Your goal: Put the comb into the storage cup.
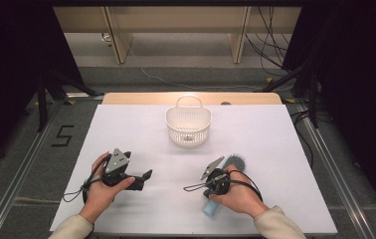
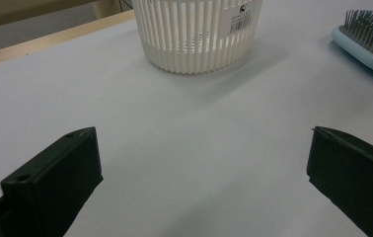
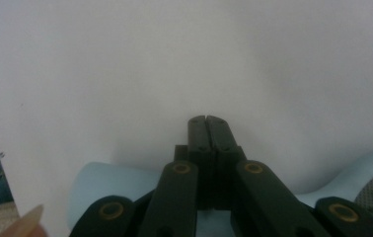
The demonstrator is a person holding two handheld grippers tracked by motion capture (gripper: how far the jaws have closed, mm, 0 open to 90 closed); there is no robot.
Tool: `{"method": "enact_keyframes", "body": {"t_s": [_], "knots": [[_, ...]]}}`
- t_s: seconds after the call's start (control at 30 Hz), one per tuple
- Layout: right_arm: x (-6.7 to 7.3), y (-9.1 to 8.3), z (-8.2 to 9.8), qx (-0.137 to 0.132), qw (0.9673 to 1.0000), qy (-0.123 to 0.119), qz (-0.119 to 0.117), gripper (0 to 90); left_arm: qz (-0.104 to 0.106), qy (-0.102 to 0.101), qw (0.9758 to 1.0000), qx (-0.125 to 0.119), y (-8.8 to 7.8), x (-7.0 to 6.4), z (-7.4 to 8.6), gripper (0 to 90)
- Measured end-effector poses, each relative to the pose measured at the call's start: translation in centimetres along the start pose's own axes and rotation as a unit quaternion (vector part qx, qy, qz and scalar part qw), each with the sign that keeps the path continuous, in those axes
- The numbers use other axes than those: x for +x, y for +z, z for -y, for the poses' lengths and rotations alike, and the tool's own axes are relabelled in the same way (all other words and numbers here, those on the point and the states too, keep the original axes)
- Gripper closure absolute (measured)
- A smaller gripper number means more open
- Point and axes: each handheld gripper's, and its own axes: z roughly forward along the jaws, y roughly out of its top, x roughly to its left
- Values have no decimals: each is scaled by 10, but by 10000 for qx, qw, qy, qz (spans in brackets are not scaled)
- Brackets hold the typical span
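Claws rested on the white bench [image 1: 126, 134]: left claw [image 1: 147, 175] spread wide and empty, facing the far basket [image 1: 188, 124]; right claw [image 1: 188, 188] pinched shut above the near-right blue hairbrush [image 1: 235, 162], apparently poised for transfer.

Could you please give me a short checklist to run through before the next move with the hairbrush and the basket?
1. Left hand-held gripper open, nothing between its jaws: ok.
2. Right hand-held gripper open for a grasp: not ok, its jaws are shut together and hold nothing.
3. Light blue hairbrush free on the white table: not ok, it lies under the right hand and gripper.
4. White basket upright with its mouth up: ok.
5. Basket empty: cannot tell; its inside is hard to make out in the high view.
6. Bare table between brush and basket: ok.
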Motion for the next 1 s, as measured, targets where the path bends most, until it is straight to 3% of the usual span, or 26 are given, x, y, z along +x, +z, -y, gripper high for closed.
{"method": "enact_keyframes", "body": {"t_s": [0.4, 0.83, 1.0], "knots": [[-3, -10, 12, 423, 9991, 18, -84, 900, 6, -15, 10000, -8, 0, 0, 0, 0], [-7, -18, 26, 664, 9974, 239, -126, 900, 15, -15, 10000, -5, -1, 0, 0, 0], [-12, -23, 35, 717, 9960, 495, -187, 900, 16, -16, 10000, -6, -1, 0, 0, 0]]}}
